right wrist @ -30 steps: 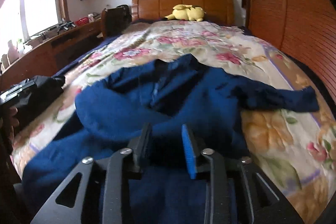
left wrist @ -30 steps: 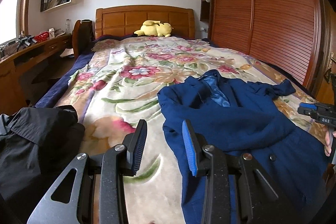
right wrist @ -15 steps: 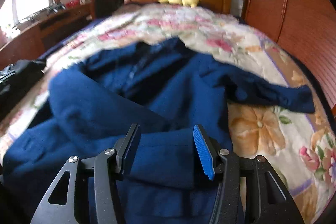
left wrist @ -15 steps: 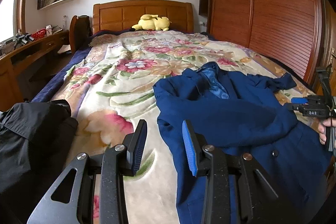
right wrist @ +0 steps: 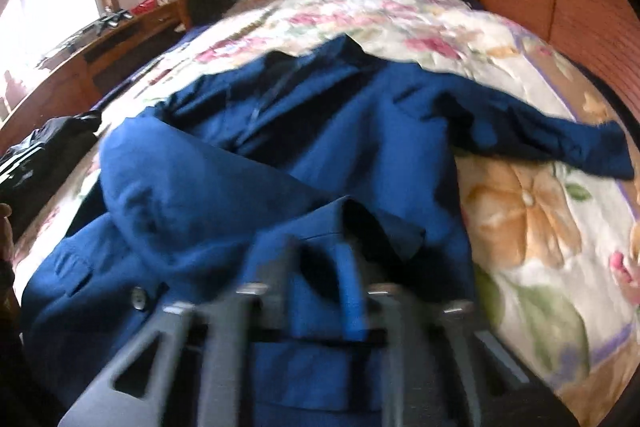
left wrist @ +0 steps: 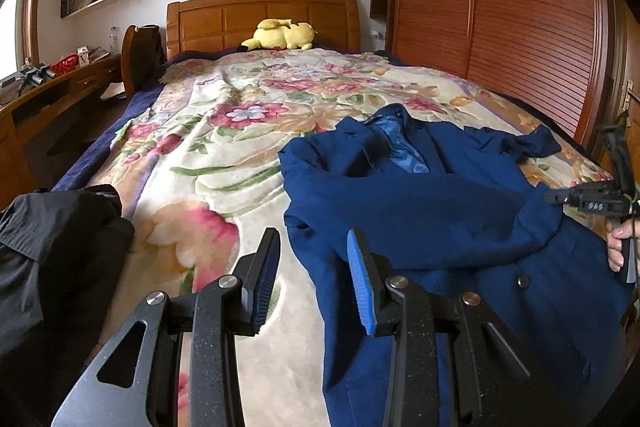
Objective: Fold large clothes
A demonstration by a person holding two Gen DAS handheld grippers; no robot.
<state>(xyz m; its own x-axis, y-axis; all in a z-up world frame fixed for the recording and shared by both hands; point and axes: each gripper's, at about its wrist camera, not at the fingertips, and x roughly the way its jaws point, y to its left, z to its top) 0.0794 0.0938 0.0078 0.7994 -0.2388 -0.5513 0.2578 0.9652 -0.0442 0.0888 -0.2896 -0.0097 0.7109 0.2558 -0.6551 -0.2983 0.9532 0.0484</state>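
A navy blue suit jacket lies face up on the flowered bedspread, its left sleeve folded across the chest and its right sleeve stretched out to the side. My left gripper is open and empty, hovering just above the jacket's left edge. My right gripper is open and low over the jacket's lower front, blurred by motion, with cloth between its fingers. In the left wrist view the right gripper shows at the jacket's far side.
A black garment lies at the bed's left front corner. A yellow plush toy rests by the wooden headboard. A desk and chair stand at the left, a slatted wardrobe at the right.
My right gripper has opened wider and dropped closer onto the jacket's lower front. My left gripper has stayed open and shifted slightly, the view tilting a little lower.
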